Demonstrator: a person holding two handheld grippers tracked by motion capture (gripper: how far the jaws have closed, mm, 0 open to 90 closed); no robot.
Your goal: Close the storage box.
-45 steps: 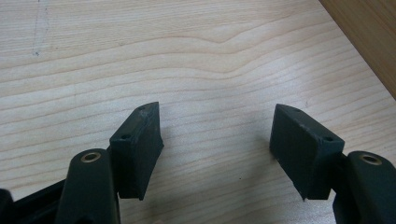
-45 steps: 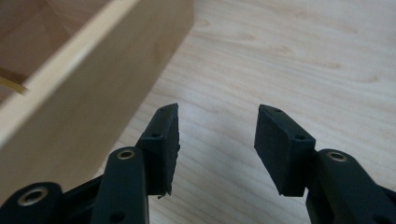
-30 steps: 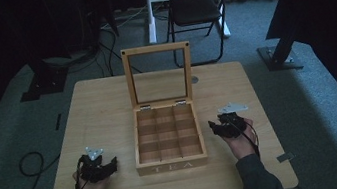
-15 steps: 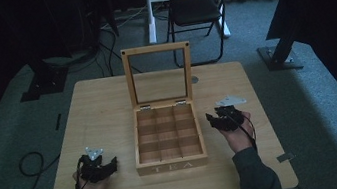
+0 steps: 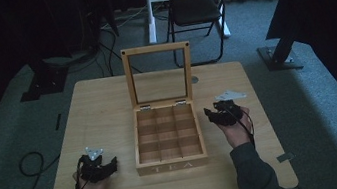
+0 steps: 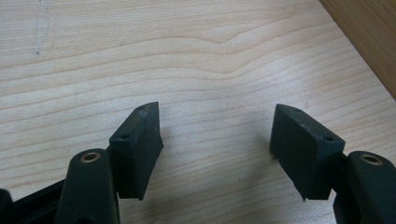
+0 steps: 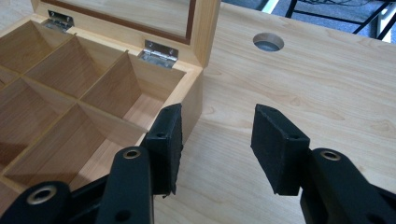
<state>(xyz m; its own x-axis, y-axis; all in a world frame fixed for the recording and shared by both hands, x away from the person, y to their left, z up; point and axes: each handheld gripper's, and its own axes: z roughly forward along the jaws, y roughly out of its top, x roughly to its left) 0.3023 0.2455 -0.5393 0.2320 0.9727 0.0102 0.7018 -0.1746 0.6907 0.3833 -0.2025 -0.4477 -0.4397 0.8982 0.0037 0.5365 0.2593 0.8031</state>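
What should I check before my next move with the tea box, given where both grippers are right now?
1. Lid of the tea box upright and fully open: ok.
2. Compartments free of contents: ok for the ones seen from the high view and the right gripper view; all look bare wood.
3. Right gripper open and holding nothing: ok; its jaws stand apart beside the box's right rear corner, near the hinge.
4. Left gripper open and holding nothing: ok; bare table lies between its jaws.
5. Right gripper clear of the box wall: cannot tell; one jaw overlaps the rim in its own view.
6. Table around the box free of loose items: ok.
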